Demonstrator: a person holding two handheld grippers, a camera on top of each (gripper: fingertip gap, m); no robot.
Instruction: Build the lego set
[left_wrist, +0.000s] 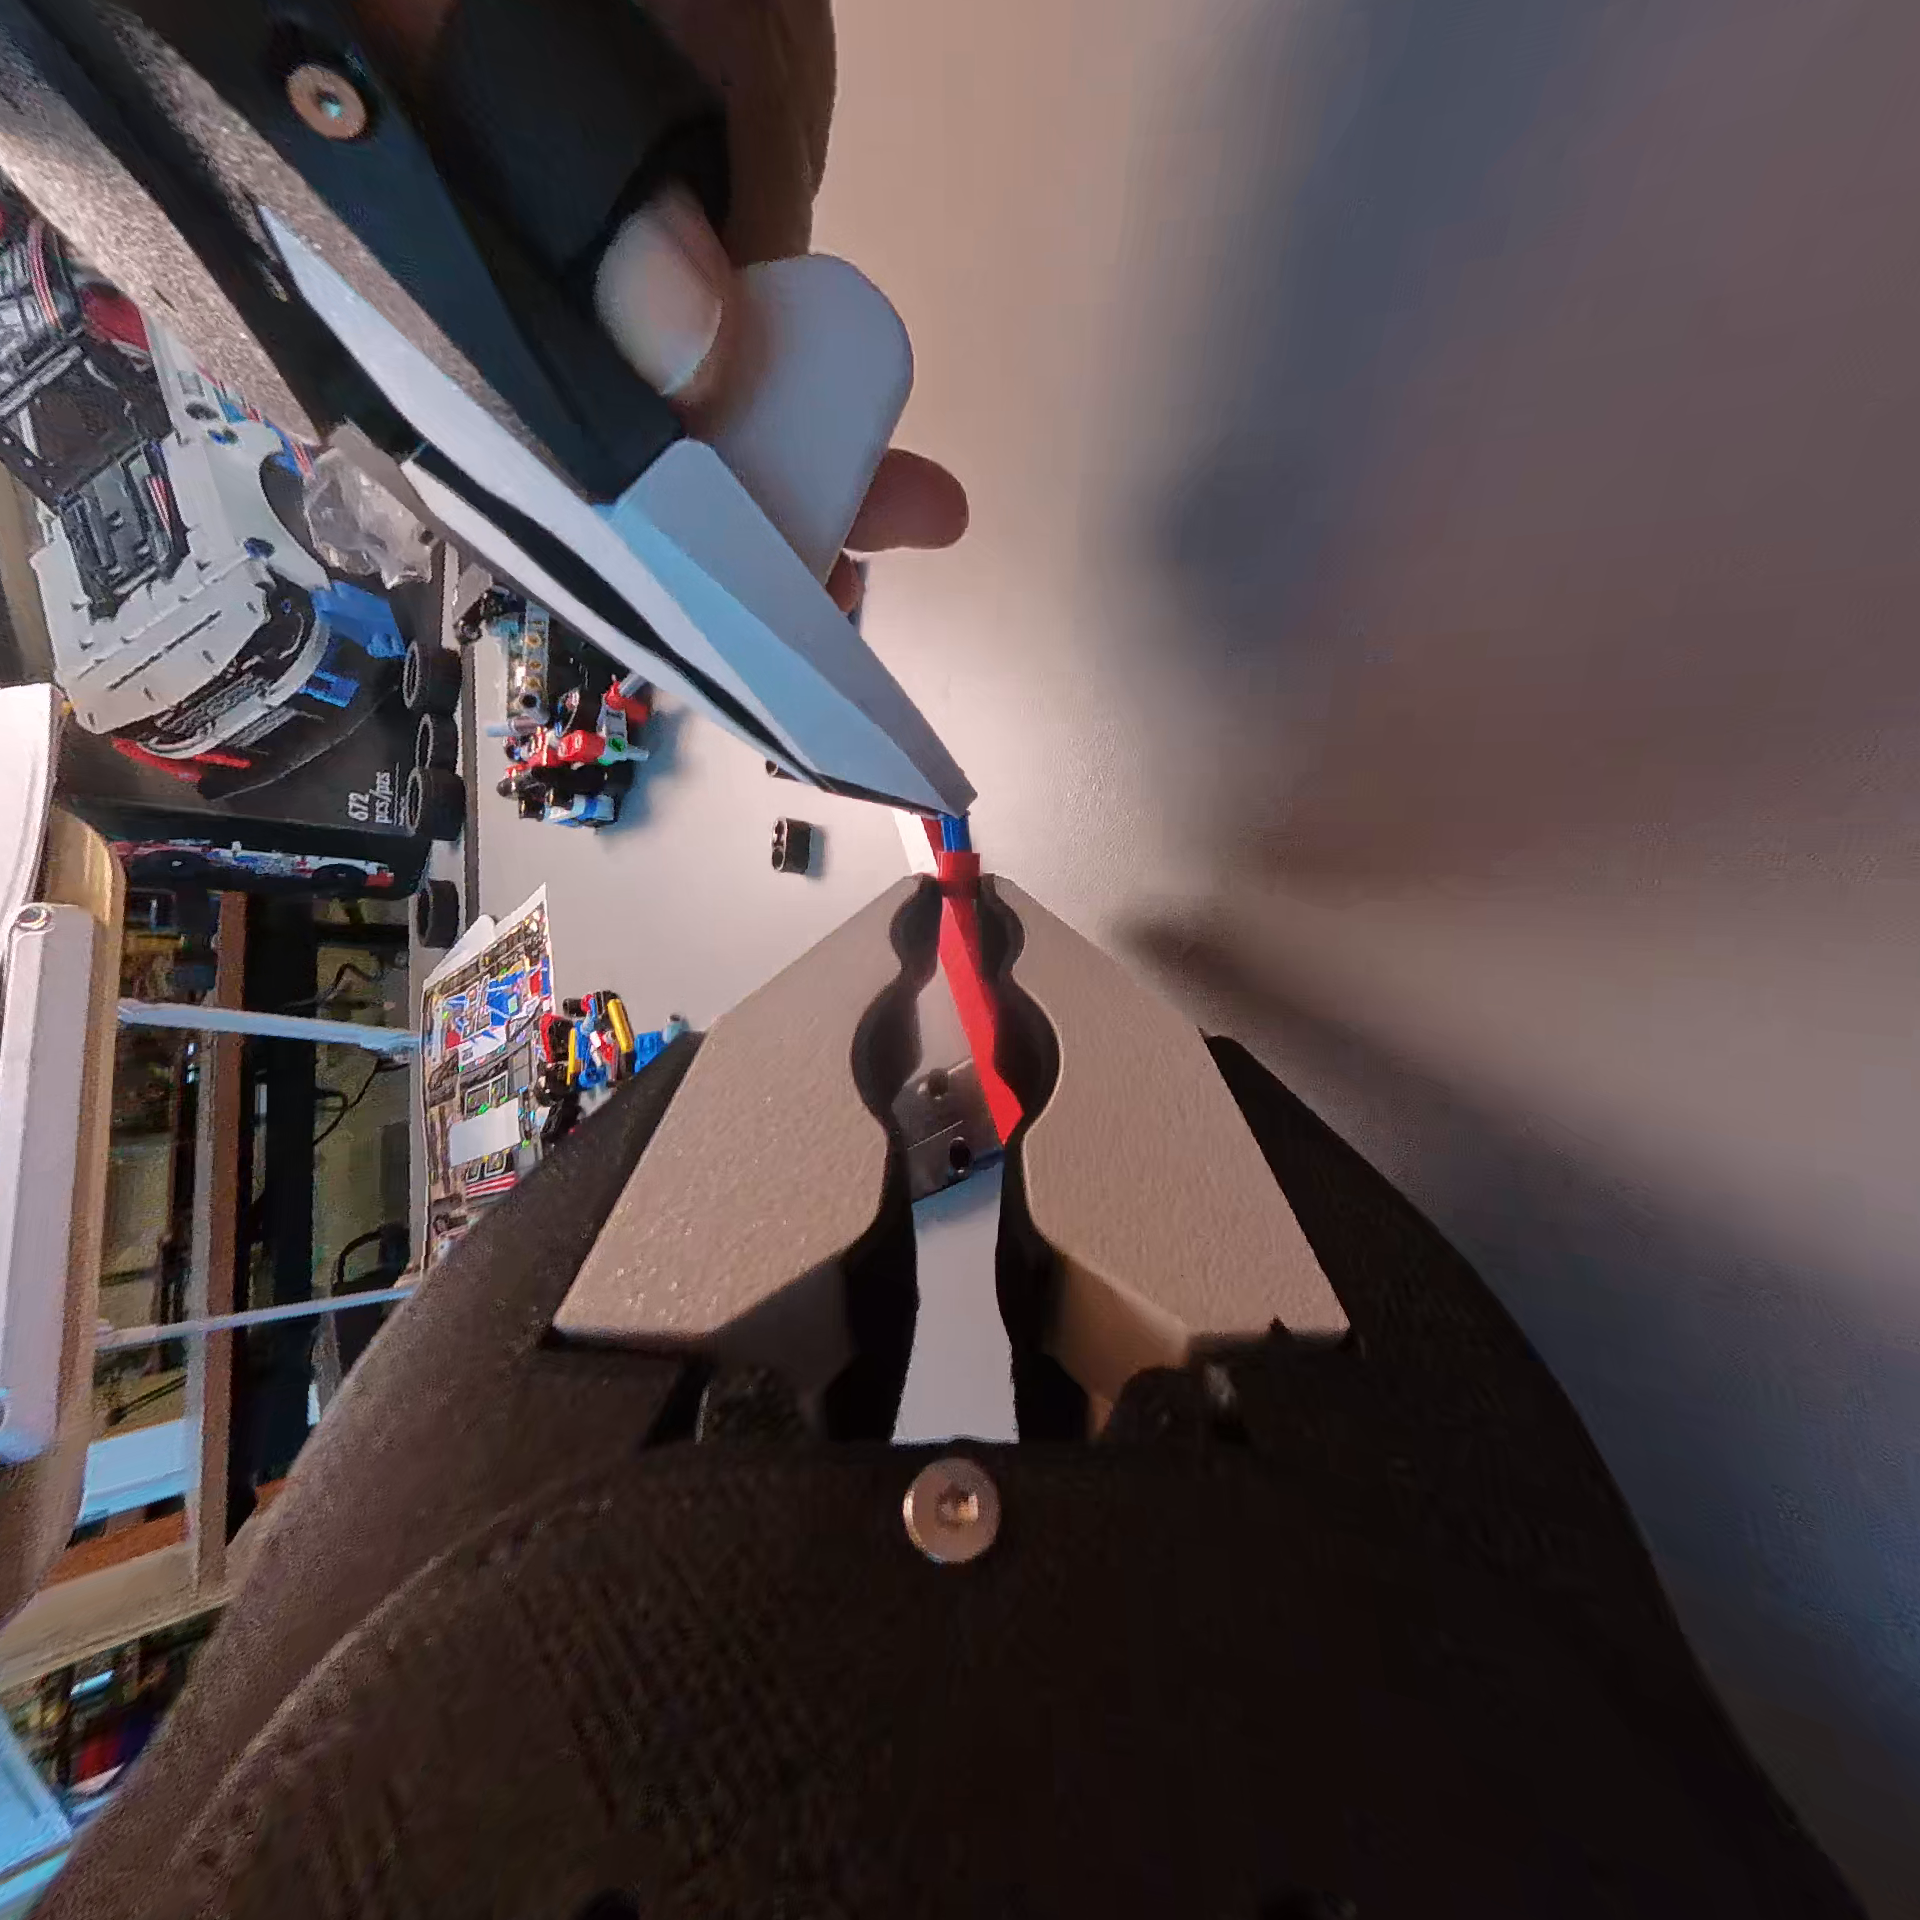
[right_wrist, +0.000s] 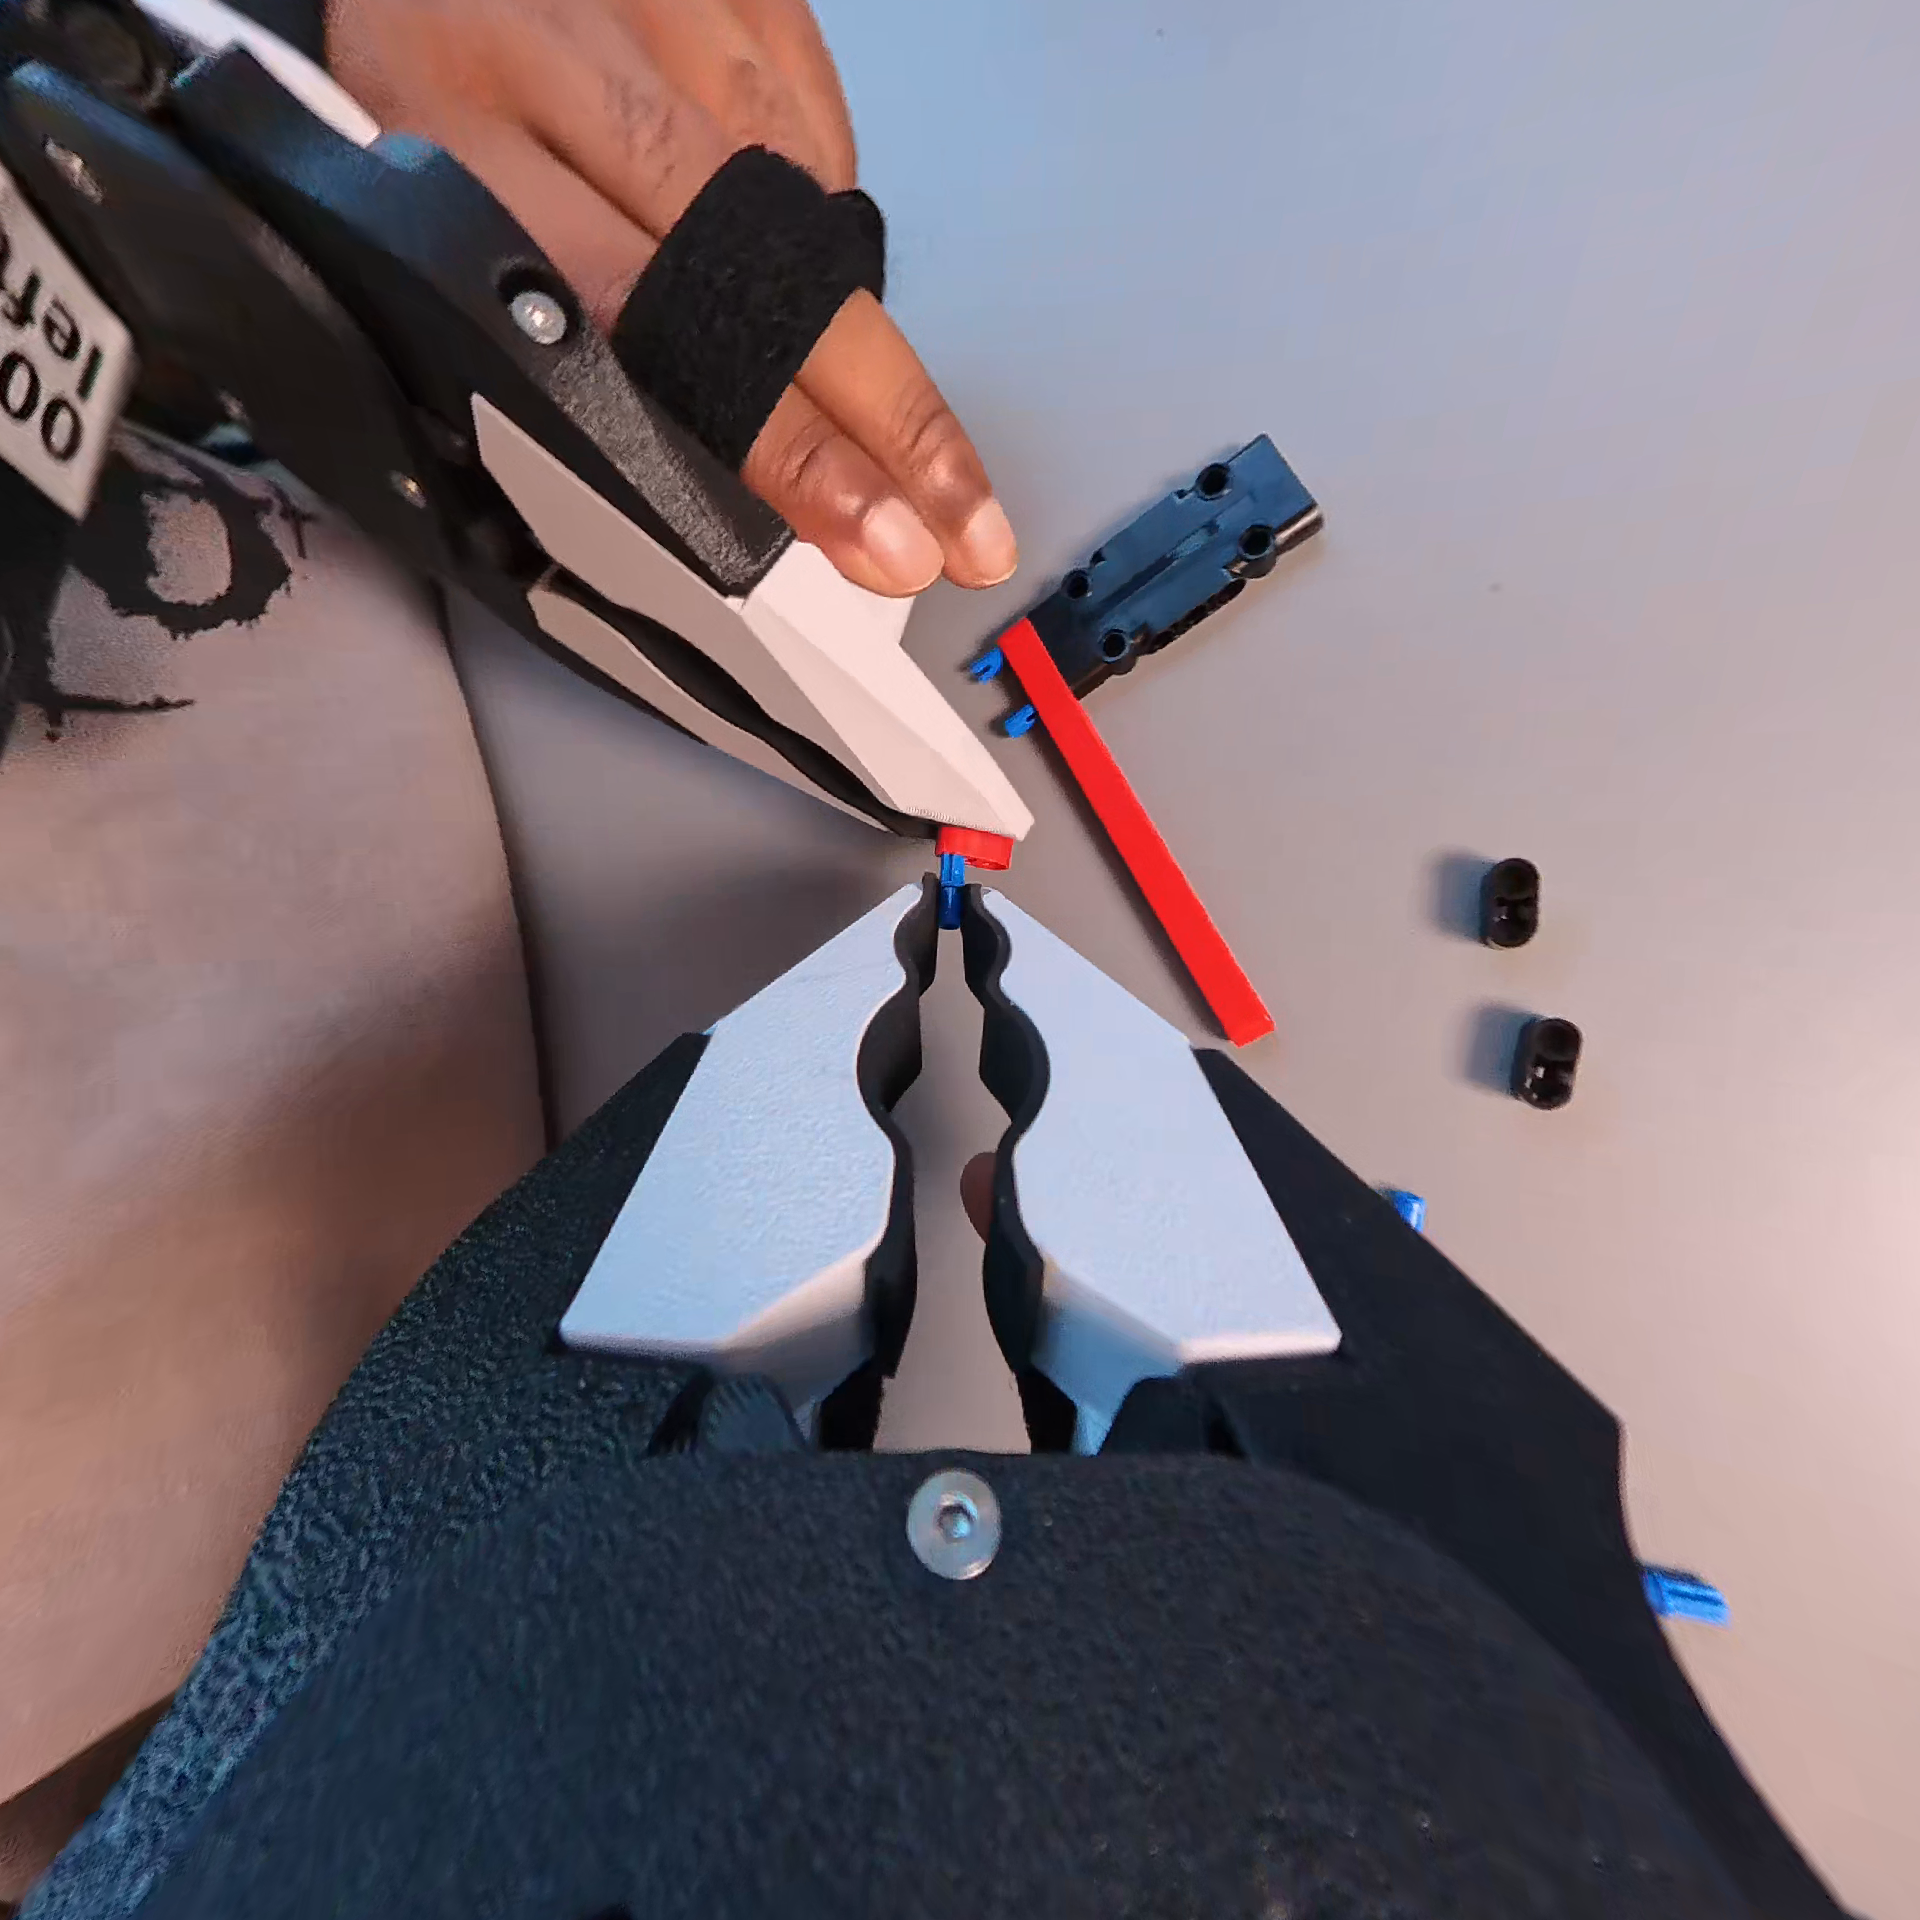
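Two tongs (right_wrist: 954, 891) tip-to-tip, table (right_wrist: 1558, 260) open rightward.

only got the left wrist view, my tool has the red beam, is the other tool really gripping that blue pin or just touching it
observer: It is gripping. The right tool is shut on the blue pin, pinched at its very fingertips, and the pin's free end meets the end of your red beam.
operator: ok, anything already built nearby
observer: Yes. A second red beam lies on the table, joined at one end to a black block, with two blue pin tips poking out there.
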